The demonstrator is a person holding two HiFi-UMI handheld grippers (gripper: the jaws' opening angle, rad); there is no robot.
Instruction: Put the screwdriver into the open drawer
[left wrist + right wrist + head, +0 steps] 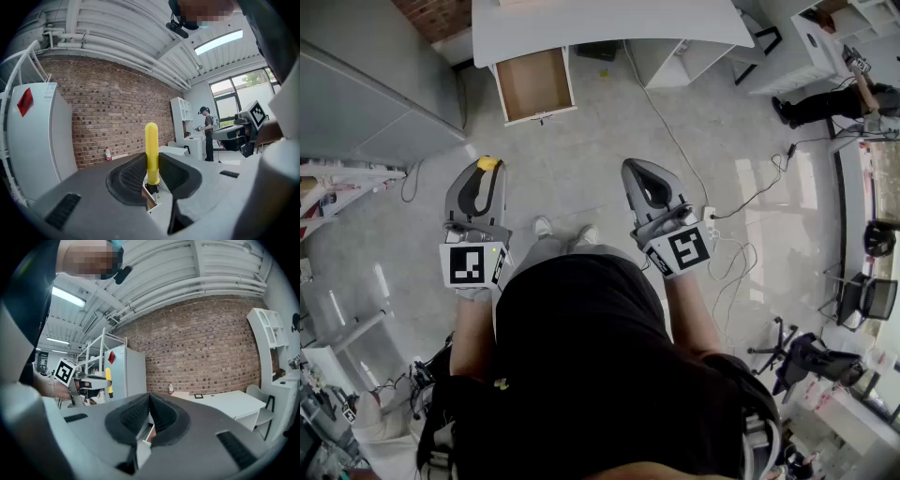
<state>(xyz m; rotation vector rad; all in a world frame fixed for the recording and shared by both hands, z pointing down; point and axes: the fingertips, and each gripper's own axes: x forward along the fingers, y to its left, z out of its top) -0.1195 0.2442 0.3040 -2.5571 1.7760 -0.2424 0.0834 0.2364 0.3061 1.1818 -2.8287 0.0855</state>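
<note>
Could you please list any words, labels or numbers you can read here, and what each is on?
No words or numbers can be read.
Red diamond sign on the tall white cabinet: too blurred to read.
Black-and-white square markers on left gripper and right gripper: patterns only.

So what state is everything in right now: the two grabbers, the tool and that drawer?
screwdriver: gripped, upright, yellow handle up.
left gripper: shut on the screwdriver.
right gripper: shut, nothing between its jaws.
drawer: pulled open, looks empty.
</note>
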